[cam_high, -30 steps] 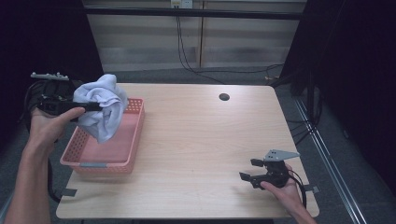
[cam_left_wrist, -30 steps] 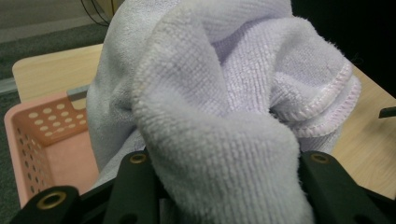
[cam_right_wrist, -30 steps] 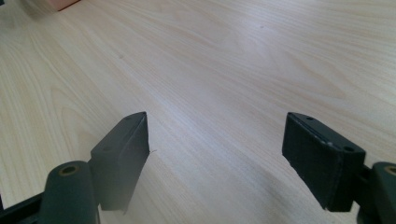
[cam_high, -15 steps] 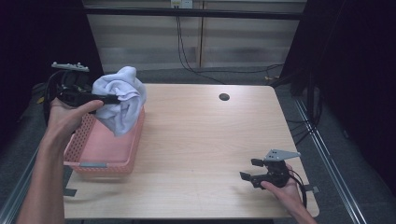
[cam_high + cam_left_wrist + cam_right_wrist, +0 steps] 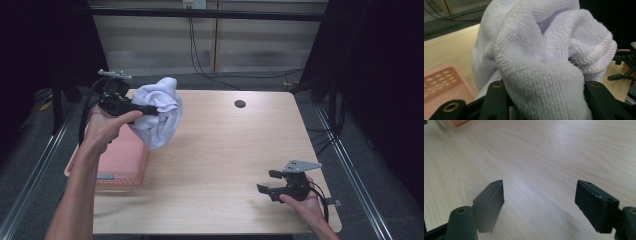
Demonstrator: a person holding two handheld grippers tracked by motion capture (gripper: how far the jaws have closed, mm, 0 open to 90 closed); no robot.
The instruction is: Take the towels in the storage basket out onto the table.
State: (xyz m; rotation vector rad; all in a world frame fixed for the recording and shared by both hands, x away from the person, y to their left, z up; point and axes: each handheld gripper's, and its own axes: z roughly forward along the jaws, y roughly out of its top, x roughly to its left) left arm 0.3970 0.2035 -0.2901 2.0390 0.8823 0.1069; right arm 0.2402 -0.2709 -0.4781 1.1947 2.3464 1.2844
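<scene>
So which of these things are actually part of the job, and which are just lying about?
In the job:
towel, held up in the left gripper
pink basket

Lying about:
right gripper, open and empty
dark round spot on the table

Open claw (image 5: 540,203) over table (image 5: 544,152)

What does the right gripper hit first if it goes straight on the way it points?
Probably nothing close: the right gripper has open, empty jaws low over the bare table. Its line runs across the wood toward the pink basket; depth is unclear.
</scene>
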